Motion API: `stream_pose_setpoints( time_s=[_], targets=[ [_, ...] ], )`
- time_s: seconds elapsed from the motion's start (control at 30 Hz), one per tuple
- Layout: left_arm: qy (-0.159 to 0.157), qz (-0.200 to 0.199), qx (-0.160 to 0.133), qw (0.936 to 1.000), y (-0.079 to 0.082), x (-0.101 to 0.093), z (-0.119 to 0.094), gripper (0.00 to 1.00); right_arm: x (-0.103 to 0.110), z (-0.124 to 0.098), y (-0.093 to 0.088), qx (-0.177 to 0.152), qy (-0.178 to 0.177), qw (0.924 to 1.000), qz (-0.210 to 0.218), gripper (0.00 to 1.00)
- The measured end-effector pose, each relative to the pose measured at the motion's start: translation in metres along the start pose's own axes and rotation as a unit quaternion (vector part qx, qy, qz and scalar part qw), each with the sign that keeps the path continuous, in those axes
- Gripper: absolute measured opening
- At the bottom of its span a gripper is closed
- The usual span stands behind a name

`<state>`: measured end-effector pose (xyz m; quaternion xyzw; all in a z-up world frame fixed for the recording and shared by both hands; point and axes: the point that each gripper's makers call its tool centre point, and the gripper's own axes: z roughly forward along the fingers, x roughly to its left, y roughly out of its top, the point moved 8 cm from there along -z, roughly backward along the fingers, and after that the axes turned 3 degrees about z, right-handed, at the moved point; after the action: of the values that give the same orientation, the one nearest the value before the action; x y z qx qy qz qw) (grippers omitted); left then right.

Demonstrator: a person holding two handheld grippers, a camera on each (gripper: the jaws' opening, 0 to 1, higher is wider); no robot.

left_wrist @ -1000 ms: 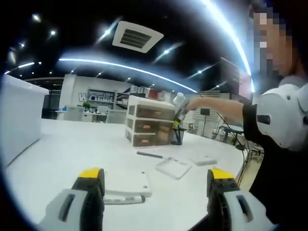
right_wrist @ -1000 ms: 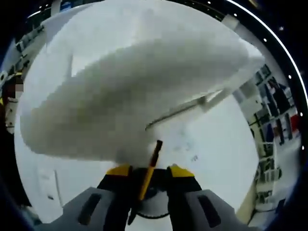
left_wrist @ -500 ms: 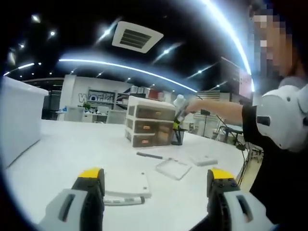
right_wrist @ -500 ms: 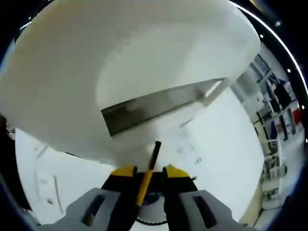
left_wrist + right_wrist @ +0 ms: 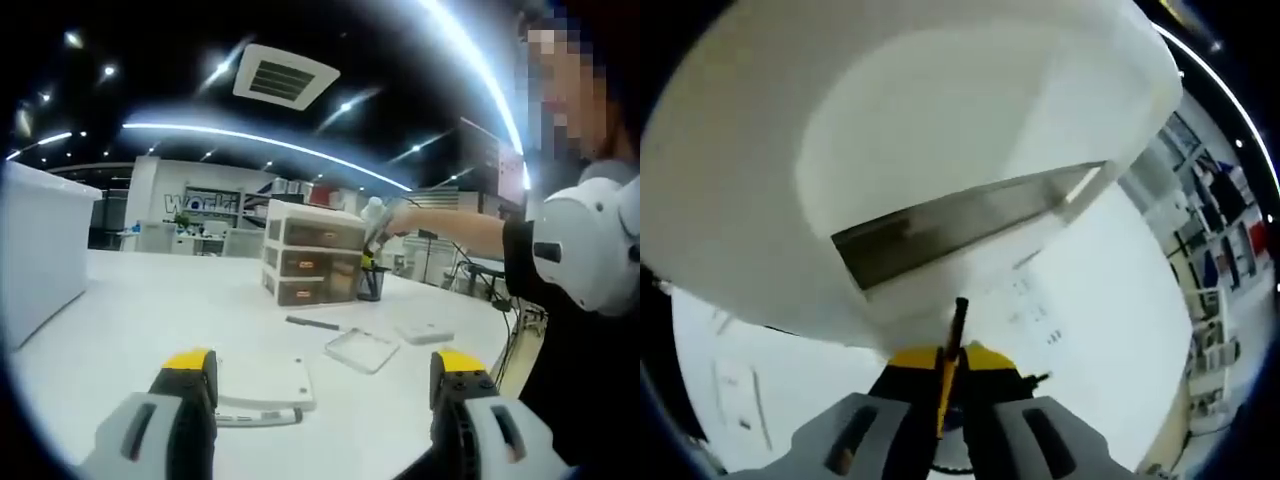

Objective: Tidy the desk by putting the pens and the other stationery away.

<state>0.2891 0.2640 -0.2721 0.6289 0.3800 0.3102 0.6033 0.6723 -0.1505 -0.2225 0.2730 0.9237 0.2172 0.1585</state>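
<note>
My right tool (image 5: 945, 362) grips a yellow pen (image 5: 948, 372) pointing to 12 o'clock beside the drawer unit (image 5: 940, 170); lower it upright into the cup (image 5: 371, 283); left tool (image 5: 323, 375) idles open over the counter (image 5: 140, 305).

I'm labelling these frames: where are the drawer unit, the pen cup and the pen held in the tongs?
drawer unit (image 5: 312, 262): left gripper view, middle drawer front.
pen cup (image 5: 371, 284): left gripper view, dark side wall.
pen (image 5: 951, 360): right gripper view, yellow-and-black barrel between the shut jaws.
</note>
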Motion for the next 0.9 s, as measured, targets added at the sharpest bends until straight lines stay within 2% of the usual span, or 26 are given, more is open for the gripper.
stream_pose_setpoints(
  time_s=[0.4, 0.63, 0.9],
  targets=[
    [0.000, 0.002, 0.000, 1.0000, 0.001, -0.001, 0.000, 0.86, -0.013, -0.009, 0.001, -0.013, -0.004, 0.9998, 0.012, 0.04],
    [-0.004, 0.004, -0.001, 1.0000, 0.003, -0.004, 0.001, 0.86, -0.024, -0.027, -0.002, -0.039, -0.019, 0.9986, 0.030, 0.04],
    [-0.014, 0.008, -0.004, 0.9999, 0.005, -0.009, 0.003, 0.86, -0.032, -0.055, -0.012, -0.072, -0.041, 0.9954, 0.050, 0.03]
  ],
)
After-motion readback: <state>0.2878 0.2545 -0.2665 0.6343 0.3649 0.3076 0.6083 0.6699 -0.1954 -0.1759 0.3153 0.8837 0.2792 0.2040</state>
